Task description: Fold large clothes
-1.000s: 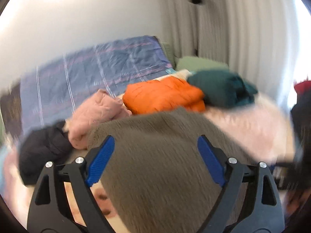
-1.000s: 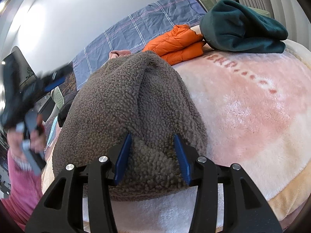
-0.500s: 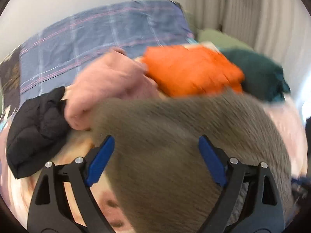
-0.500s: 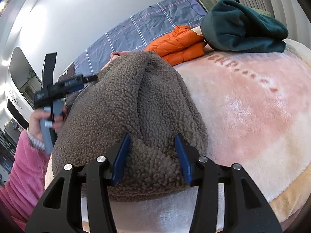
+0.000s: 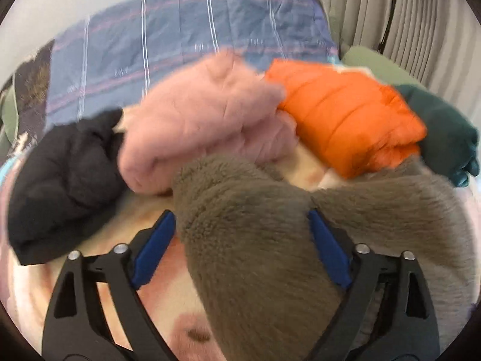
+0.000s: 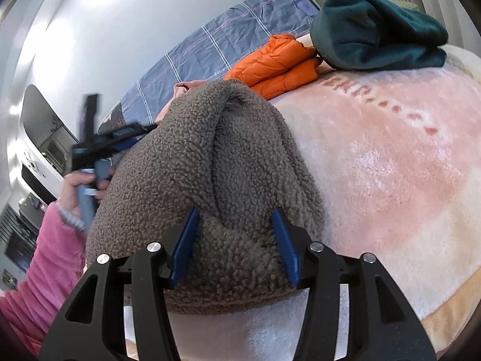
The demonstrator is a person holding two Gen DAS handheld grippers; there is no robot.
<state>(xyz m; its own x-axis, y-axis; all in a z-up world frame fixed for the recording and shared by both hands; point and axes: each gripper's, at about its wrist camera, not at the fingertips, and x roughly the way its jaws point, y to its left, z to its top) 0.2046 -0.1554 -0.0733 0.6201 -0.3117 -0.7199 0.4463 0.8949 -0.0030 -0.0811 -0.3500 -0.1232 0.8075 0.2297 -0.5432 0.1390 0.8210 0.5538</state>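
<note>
A brown fleece garment (image 6: 210, 162) lies bunched on the pink blanket (image 6: 390, 162) of a bed. My right gripper (image 6: 233, 240) straddles its near edge, jaws partly closed with fleece bulging between the blue pads (image 6: 284, 243). My left gripper (image 5: 240, 240) is wide open over the garment's far end (image 5: 255, 255), with a fold of fleece between its pads, and it also shows in the right wrist view (image 6: 120, 141) at the garment's left side, held by a hand in a pink sleeve.
Folded clothes lie behind the fleece: a black one (image 5: 60, 180), a pink one (image 5: 204, 114), an orange puffer jacket (image 5: 345, 114) and a dark green one (image 6: 375, 30). A blue plaid quilt (image 5: 180, 36) lies at the wall. Curtains (image 5: 421, 24) hang on the right.
My left gripper has come forward and down over the fleece, closer to the folded pile. My right gripper has stayed on the near edge.
</note>
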